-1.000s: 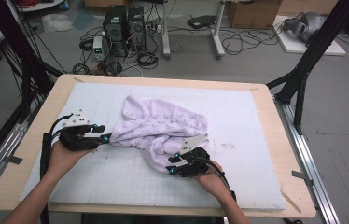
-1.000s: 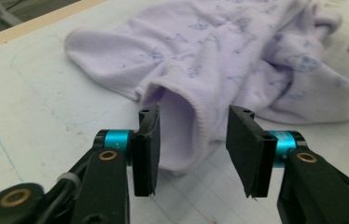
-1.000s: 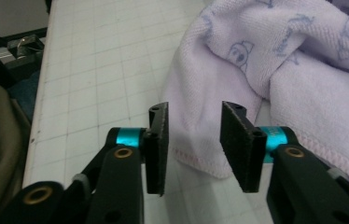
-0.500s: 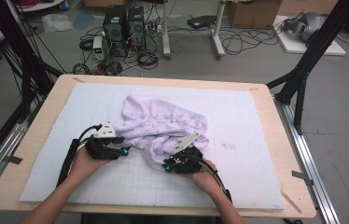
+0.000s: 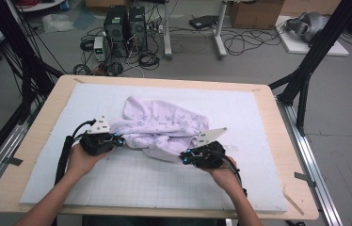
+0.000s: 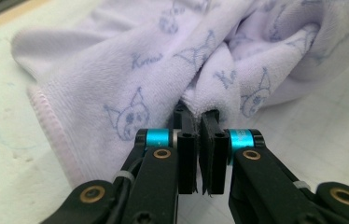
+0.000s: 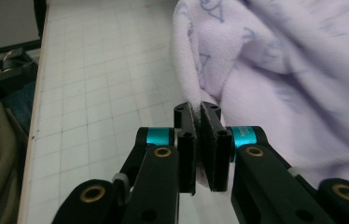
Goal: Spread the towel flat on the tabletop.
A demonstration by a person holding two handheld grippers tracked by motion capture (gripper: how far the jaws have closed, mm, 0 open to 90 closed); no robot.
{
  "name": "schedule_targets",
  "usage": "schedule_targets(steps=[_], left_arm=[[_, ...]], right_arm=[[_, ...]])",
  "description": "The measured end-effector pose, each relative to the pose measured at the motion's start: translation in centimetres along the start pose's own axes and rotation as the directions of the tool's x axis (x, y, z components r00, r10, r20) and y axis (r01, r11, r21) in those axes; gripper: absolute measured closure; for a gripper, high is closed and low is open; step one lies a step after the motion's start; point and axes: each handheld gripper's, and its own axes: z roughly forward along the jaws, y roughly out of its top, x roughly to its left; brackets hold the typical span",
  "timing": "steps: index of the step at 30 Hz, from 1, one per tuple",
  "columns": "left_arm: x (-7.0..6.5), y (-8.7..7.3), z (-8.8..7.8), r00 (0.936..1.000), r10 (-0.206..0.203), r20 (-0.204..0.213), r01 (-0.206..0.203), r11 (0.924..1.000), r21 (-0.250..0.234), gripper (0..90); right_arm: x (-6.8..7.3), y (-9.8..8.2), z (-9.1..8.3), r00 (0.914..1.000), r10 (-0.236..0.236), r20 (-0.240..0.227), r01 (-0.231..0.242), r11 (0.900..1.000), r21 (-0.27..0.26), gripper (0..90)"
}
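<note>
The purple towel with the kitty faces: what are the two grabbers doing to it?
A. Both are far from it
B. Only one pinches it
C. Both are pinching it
C: the left gripper and the right gripper each have their jaws shut on a fold of the towel.

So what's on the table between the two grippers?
In the high view, the crumpled lilac towel bridges the left gripper and right gripper; each is shut on its edge.

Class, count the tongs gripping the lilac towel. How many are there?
2: left tongs pinch a fold at its left side; right tongs pinch its near right edge on the towel.
</note>
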Motion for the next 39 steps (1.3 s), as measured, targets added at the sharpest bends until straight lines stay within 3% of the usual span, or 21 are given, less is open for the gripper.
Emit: schedule_targets(steps=[7, 12, 16, 18, 22, 25, 30, 36, 39], left_arm=[[-1.1, 1.5, -3.0, 0.9980, 0.024, 0.059, -0.022, 0.9993, -0.032, 85.6], [-1.5, 1.6, -3.2, 0.9942, 0.038, 0.101, -0.036, 0.9992, -0.018, 85.1], [-1.7, 1.5, -0.9, 0.9938, 0.032, 0.106, -0.034, 0.9993, 0.014, 85.3], [-1.3, 1.6, 0.7, 0.9962, 0.028, 0.083, -0.030, 0.9990, 0.033, 85.2], [0.2, 1.6, 4.5, 0.9988, -0.020, 0.045, 0.016, 0.9962, 0.085, 84.8], [1.0, 1.4, 6.1, 0.9985, -0.046, 0.030, 0.042, 0.9935, 0.106, 84.0], [1.8, 1.2, 4.9, 0.9955, -0.086, 0.040, 0.082, 0.9925, 0.090, 72.8], [1.0, 1.6, 1.1, 0.9979, -0.055, 0.034, 0.054, 0.9980, 0.032, 61.7], [0.1, 1.2, -0.8, 0.9989, -0.031, 0.036, 0.031, 0.9994, 0.016, 57.1]], right_arm=[[0.6, -0.3, -5.4, 0.9972, 0.004, 0.075, 0.001, 0.998, -0.068, 85.7], [1.2, -1.1, -8.5, 0.9931, 0.017, 0.116, -0.007, 0.996, -0.087, 85.7], [0.7, -2.2, -8.0, 0.9908, 0.033, 0.131, -0.028, 0.999, -0.038, 85.6], [0.0, -3.3, -6.8, 0.9898, 0.062, 0.128, -0.062, 0.998, -0.007, 85.5], [-1.6, -4.7, -4.3, 0.9857, 0.105, 0.132, -0.114, 0.991, 0.067, 84.8], [-2.5, -4.9, -2.8, 0.9854, 0.113, 0.127, -0.126, 0.987, 0.100, 83.9], [-2.7, -4.2, -2.9, 0.9874, 0.108, 0.116, -0.117, 0.990, 0.074, 74.8], [-1.6, -2.8, -4.6, 0.9890, 0.067, 0.132, -0.068, 0.998, 0.003, 63.3], [-1.1, -2.3, -4.5, 0.9910, 0.038, 0.128, -0.040, 0.999, 0.009, 60.5]])
